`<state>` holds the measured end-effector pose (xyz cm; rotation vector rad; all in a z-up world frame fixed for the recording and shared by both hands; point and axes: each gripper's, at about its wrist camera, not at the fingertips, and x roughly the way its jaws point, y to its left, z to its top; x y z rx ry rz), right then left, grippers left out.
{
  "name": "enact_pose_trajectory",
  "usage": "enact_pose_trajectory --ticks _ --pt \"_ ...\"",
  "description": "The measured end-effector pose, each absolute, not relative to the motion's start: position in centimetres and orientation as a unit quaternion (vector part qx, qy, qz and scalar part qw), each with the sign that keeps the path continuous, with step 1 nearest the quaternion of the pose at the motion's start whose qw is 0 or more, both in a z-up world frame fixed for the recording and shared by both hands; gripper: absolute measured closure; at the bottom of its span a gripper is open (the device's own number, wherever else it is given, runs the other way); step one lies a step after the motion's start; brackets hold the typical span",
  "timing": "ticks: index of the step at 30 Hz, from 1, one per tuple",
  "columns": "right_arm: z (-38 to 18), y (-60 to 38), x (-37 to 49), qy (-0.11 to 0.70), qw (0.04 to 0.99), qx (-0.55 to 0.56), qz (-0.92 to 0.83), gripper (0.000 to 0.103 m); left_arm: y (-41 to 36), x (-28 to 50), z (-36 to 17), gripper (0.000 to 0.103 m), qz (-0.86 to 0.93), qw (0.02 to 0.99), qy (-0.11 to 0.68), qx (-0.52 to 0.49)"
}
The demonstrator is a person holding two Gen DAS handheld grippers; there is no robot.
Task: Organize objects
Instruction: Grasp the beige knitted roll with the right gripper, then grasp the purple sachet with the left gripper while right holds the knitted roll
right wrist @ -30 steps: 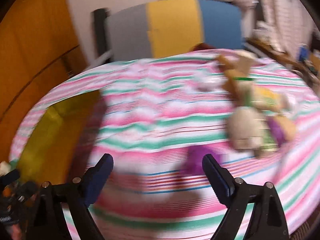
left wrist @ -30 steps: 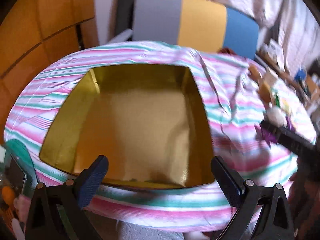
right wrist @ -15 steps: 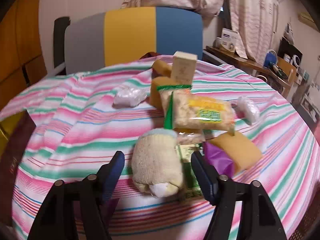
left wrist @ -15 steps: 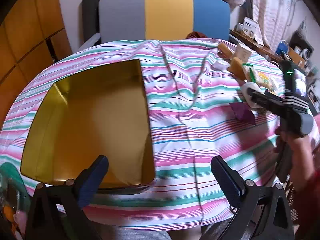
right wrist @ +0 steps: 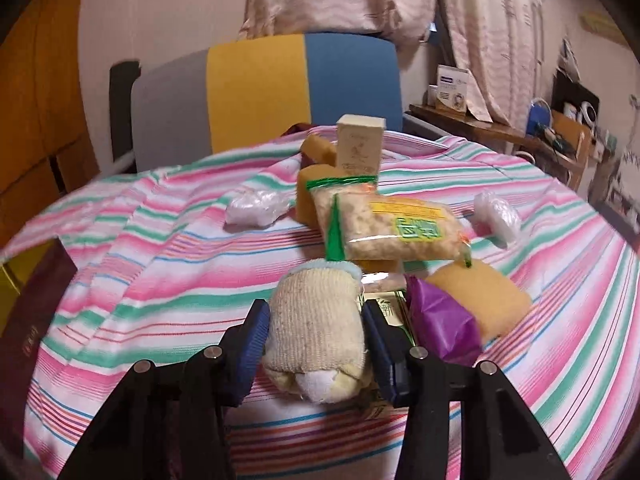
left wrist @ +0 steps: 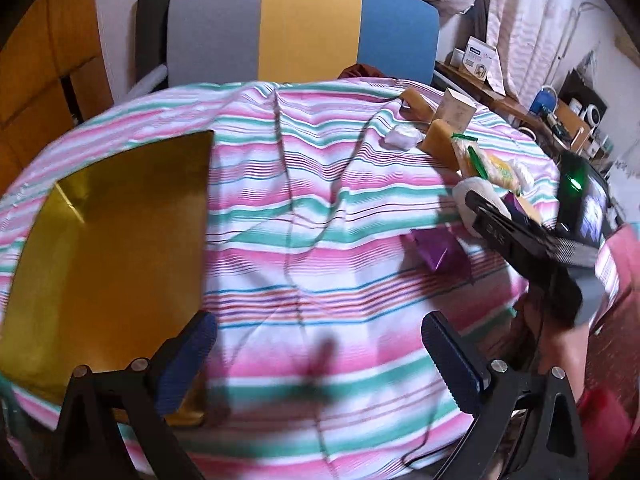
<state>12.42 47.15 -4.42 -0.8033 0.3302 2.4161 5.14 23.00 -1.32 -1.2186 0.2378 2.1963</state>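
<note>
A rolled cream sock (right wrist: 316,320) lies on the striped tablecloth (right wrist: 160,272) in front of a pile of objects. My right gripper (right wrist: 318,334) has the sock between its jaws, which are closing, and both blue pads touch its sides. In the left wrist view that right gripper (left wrist: 500,224) reaches into the pile from the right. A gold open box (left wrist: 100,240) sits at the left of the table. My left gripper (left wrist: 318,332) hangs open above bare cloth just right of the box, holding nothing.
Behind the sock lie a snack bag (right wrist: 396,220), a purple wrapper (right wrist: 440,320), yellow sponges (right wrist: 480,292), a cream carton (right wrist: 358,144) and white plastic bundles (right wrist: 256,208). A dark maroon lid (right wrist: 36,312) stands by the box. A tricolour chair (left wrist: 304,28) stands behind the table.
My left gripper has slid right, off the gold box and over the cloth. My right gripper came up to the sock and its jaws narrowed from wide open to touching it.
</note>
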Motion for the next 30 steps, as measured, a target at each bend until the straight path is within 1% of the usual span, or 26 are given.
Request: enact_pose_trajectory --ticks 5,8,12,14,17,19,23,25,27,30 --pt "-3.7 46.6 14.3 0.132 0.297 -0.256 0.91 0.055 25.3 3.7 -2.6 0.0 0.817 0.308 0.052 -0.484" --pt "-3.7 46.6 14.9 0.138 0.312 -0.245 0.907 0.055 27.8 3.7 -3.0 0.0 0.809 0.331 0.066 -0.48" --pt "-3.7 47.0 15.9 0.151 0.334 -0.232 0.901 0.055 31.4 3.7 -4.1 0.0 0.777 0.394 0.076 -0.486" --pt "-3.7 47.1 16.3 0.158 0.339 -0.226 0.9 0.055 32.4 3.8 -4.5 0.0 0.784 0.387 0.096 -0.476" --pt "-3.7 47.6 16.9 0.171 0.345 -0.217 0.897 0.055 33.9 4.5 -5.3 0.0 0.802 0.38 0.159 -0.433" --pt "-3.7 47.8 17.2 0.176 0.346 -0.214 0.896 0.055 34.3 4.7 -5.5 0.0 0.81 0.375 0.186 -0.41" --pt "-3.7 47.6 17.0 0.17 0.348 -0.217 0.896 0.055 35.0 5.2 -5.5 0.0 0.815 0.388 0.203 -0.379" --pt "-3.8 47.6 17.0 0.17 0.347 -0.218 0.896 0.055 35.2 5.3 -5.6 0.006 0.816 0.393 0.208 -0.371" --pt "-3.8 47.6 17.1 0.171 0.345 -0.218 0.897 0.055 35.6 5.5 -5.6 0.018 0.813 0.404 0.21 -0.362" --pt "-3.8 47.6 17.1 0.171 0.345 -0.219 0.897 0.054 36.7 5.3 -6.0 0.028 0.804 0.419 0.217 -0.362"
